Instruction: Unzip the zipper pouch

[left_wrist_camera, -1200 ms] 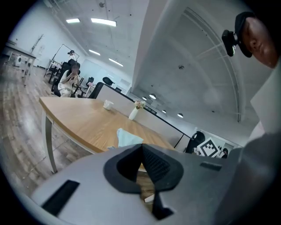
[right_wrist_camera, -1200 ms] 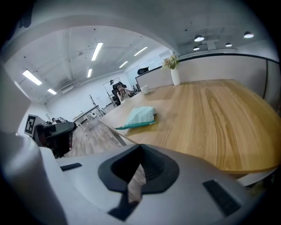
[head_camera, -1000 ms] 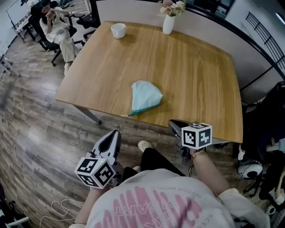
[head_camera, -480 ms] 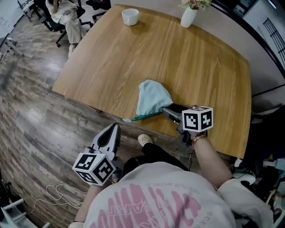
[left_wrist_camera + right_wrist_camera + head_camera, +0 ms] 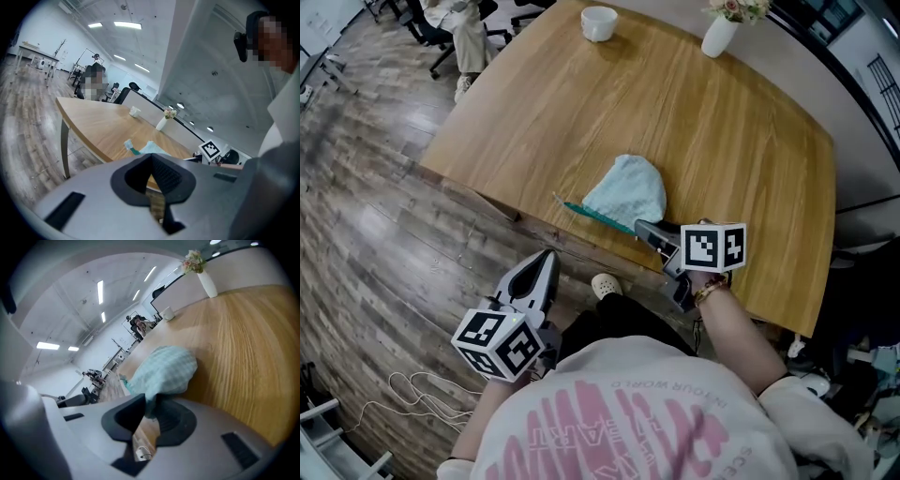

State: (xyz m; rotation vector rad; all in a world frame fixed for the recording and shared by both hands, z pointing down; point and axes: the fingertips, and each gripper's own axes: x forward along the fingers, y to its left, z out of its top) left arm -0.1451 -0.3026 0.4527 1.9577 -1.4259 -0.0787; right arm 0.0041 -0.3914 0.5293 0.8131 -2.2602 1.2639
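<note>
A pale teal zipper pouch (image 5: pixel 628 190) lies near the front edge of the wooden table (image 5: pixel 750 159), its dark teal zipper edge (image 5: pixel 592 214) running along that edge. My right gripper (image 5: pixel 640 228) is at the pouch's near right corner. In the right gripper view the pouch (image 5: pixel 164 371) bulges up just ahead, and its corner is pinched between the closing jaws of the right gripper (image 5: pixel 151 408). My left gripper (image 5: pixel 546 259) hangs shut and empty below the table edge, over the floor, well left of the pouch (image 5: pixel 151 147). Its tips (image 5: pixel 152 161) meet.
A white cup (image 5: pixel 599 22) and a white vase with flowers (image 5: pixel 719 34) stand at the table's far side. A seated person (image 5: pixel 467 21) is beyond the far left corner. Cables (image 5: pixel 412 389) lie on the wood floor. My shoe (image 5: pixel 606 284) shows under the table edge.
My right gripper reached the pouch's corner and opened, then began closing on it. The pouch has swung so its zipper edge now runs along the table edge. The left gripper has barely moved.
</note>
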